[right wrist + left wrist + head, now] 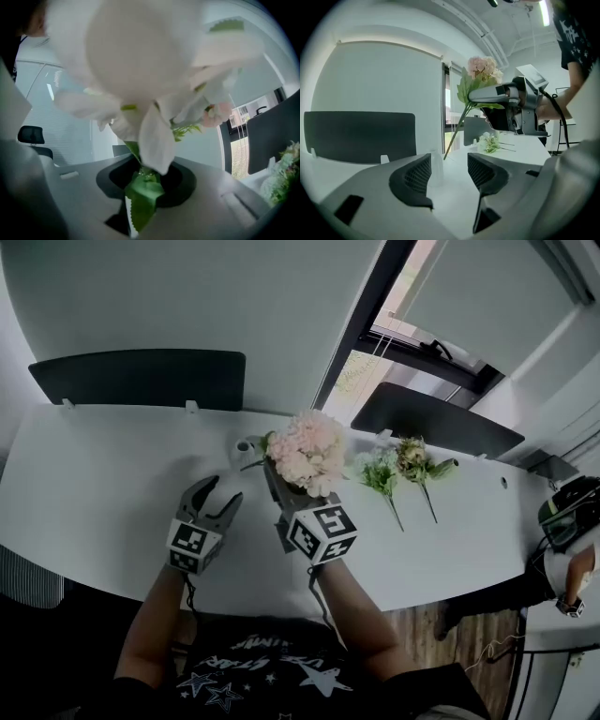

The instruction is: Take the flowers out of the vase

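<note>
My right gripper (275,476) is shut on the stem of a pale pink hydrangea flower (307,450) and holds it up above the white table (103,474). In the right gripper view the bloom (136,61) fills the picture, and a green leaf (142,194) hangs at the shut jaws. The small clear vase (244,445) stands just left of the flower. In the left gripper view the stem's lower end (446,154) hangs close beside the vase (436,166). My left gripper (217,493) is open and empty, nearer me than the vase.
Two other flowers (380,474) (417,463) lie on the table to the right. Dark chair backs (141,376) (436,418) stand behind the far edge. A person (572,540) is at the table's right end.
</note>
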